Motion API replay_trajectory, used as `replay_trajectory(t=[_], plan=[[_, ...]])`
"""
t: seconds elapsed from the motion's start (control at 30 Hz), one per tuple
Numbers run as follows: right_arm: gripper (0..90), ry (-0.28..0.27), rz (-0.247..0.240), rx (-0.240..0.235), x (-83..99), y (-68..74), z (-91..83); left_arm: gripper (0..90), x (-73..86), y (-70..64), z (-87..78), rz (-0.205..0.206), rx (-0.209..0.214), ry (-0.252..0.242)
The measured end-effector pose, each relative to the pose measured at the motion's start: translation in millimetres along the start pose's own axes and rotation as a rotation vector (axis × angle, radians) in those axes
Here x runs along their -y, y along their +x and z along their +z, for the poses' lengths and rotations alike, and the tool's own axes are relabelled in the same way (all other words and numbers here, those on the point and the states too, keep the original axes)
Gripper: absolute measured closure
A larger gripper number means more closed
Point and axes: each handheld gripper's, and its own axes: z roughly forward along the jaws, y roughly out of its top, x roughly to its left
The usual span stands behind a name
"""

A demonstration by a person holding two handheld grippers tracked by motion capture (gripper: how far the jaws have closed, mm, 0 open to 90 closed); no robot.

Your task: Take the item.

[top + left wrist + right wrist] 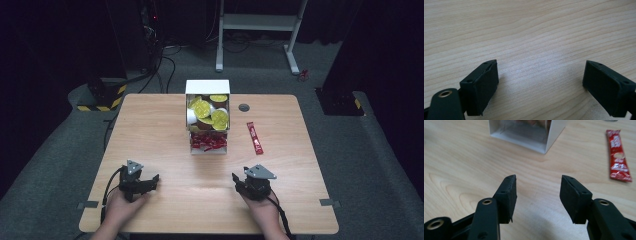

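1. Resting at the near edge of the wooden table (150, 135), both grippers sit idle, so by my reading the work stands at its very start: nothing is lifted or touched.
2. The left gripper (150, 183) lies at the near left with its jaws spread wide over bare wood, nothing between them; its own view shows the same gap (540, 82).
3. The right gripper (239, 181) lies at the near right, jaws parted to a moderate gap and empty, as its own view confirms (537, 195).
4. The red sachet (254, 137) lies flat on the table, alone, to the right of the white box (207, 86) and apart from it, well beyond the right gripper and slightly to its right.
5. Its long axis runs near to far, with the far end leaning slightly left; in the right gripper view the sachet (618, 155) stretches away from the camera.
6. The box holds yellow-lidded cups (210, 112) in its far part and more red sachets (207, 142) in its near compartment.
7. The next move likely calls for the right gripper to travel forward and right, then turn so its jaws close across the sachet's narrow width rather than along its length.
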Motion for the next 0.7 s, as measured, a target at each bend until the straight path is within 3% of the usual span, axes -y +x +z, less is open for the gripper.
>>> replay_trajectory(t=[0.23,0.37,0.4,0.7], plan=[[39.3,0.076,-0.039,-0.002,16.9,8.6,10.1,13.6,0.1,-0.1,0.1,-0.001,0.000,-0.001],[36.3,0.101,-0.059,0.003,17.2,12.9,10.9,13.6,0.1,-0.1,0.1,-0.001,0.000,-0.001],[33.8,0.140,-0.062,-0.009,16.5,13.4,13.9,13.6,0.1,0.0,0.1,0.000,0.000,-0.002],[33.4,0.152,-0.027,-0.024,15.8,9.7,15.7,13.8,0.6,-0.2,-0.5,0.001,0.001,0.000]])
